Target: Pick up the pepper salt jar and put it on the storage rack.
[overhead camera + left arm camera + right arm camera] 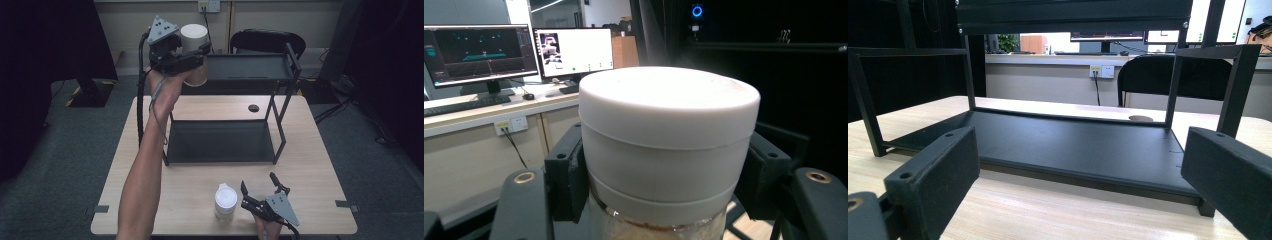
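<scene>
Right, my left gripper is up high with its fingers clamped on both sides of the white-lidded jar, gripping just under the lid. The jar hangs in the air at the left end of the black rack's top shelf, upright as far as I can tell. Down near the front edge of the worktop, my right gripper rests with its fingers spread wide apart, holding nothing, pointed toward the rack's lower shelf. A second white-lidded jar stands just beside it. I'd say I'm mid-carry, shelving this jar. Next I need to ease it over the top shelf, lower it level until it sits, then let go.
</scene>
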